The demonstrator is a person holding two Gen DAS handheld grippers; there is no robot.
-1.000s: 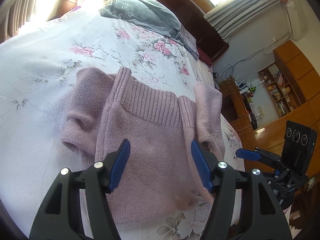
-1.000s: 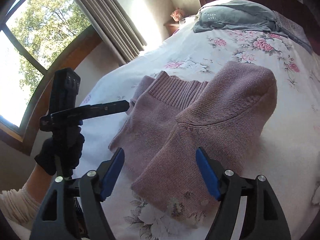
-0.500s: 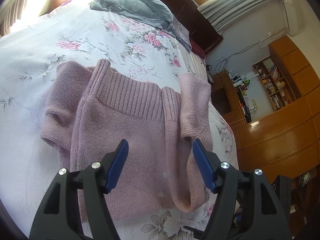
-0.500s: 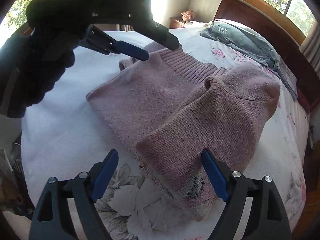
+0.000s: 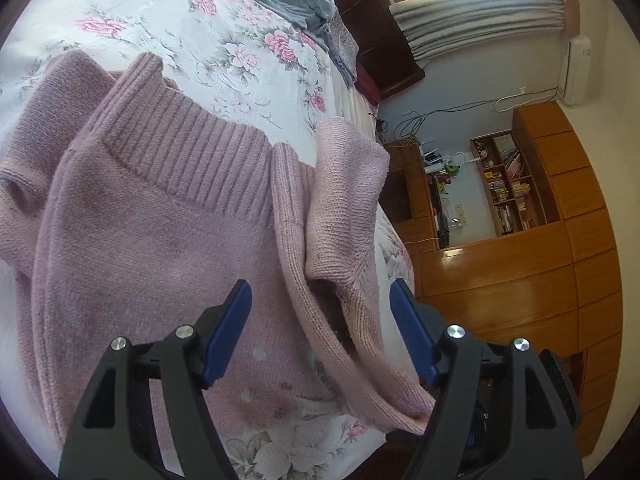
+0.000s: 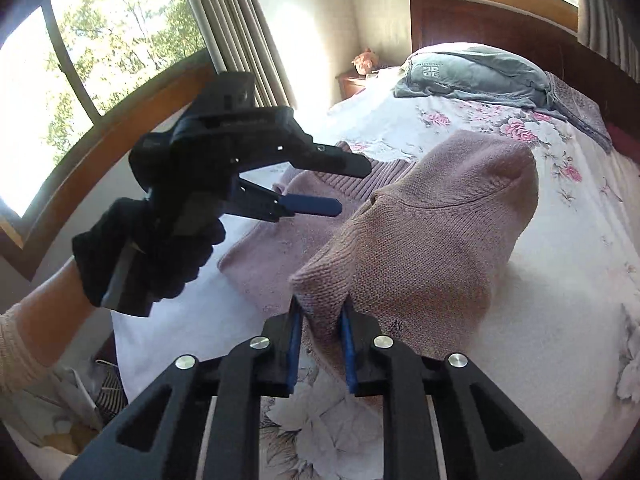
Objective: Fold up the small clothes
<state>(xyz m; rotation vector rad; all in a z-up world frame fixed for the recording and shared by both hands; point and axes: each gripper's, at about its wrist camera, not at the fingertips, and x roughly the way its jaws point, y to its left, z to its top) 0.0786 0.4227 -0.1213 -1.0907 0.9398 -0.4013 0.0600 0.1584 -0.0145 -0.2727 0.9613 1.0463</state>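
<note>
Nearest the right wrist camera, the right gripper (image 6: 320, 326) had its blue pads clamped on a bunched edge of the pink sweater (image 6: 424, 236), lifting that part into a peak above the floral bedspread (image 6: 568, 264). The left gripper (image 5: 322, 316) hovered over the sweater's body with its jaws spread wide and nothing between them; in the right wrist view it was held by a black-gloved hand (image 6: 148, 256) above the sweater's ribbed collar side. The sweater lay spread on the bedspread near the foot of the bed, one sleeve folded inward. Farther up the bed rested a grey folded garment (image 6: 472, 74) against the dark wooden headboard (image 6: 492, 24). Beyond stood a wooden bookshelf (image 5: 508, 184).
</note>
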